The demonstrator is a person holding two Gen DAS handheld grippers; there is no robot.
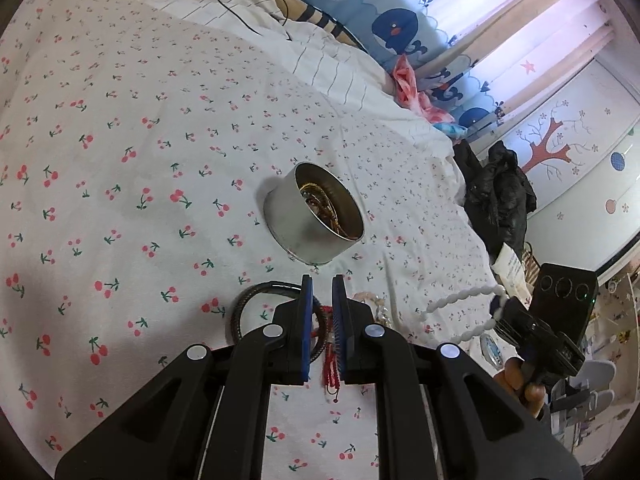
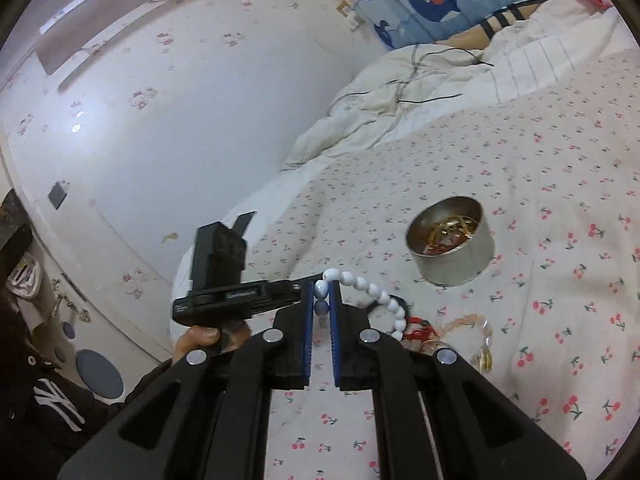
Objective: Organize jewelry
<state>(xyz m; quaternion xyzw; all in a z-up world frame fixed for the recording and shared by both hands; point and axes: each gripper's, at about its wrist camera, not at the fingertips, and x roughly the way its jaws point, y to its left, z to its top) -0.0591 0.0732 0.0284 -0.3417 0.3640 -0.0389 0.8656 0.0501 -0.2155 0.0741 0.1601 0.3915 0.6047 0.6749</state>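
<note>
Cherry-print bed [image 1: 120,140] fills everything, with the metal tin [image 2: 452,248] of gold jewelry at 2 o'clock of the right gripper [image 2: 321,292], whose fingers pinch the white bead bracelet [image 2: 372,292]. Left gripper [image 1: 322,284] fingers closed, empty, over a black bangle [image 1: 244,312].

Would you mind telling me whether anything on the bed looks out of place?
Yes: several pieces lie loose on the cherry-print sheet outside the metal tin, namely a dark bangle, a red tasselled piece and a pale chain.
</note>
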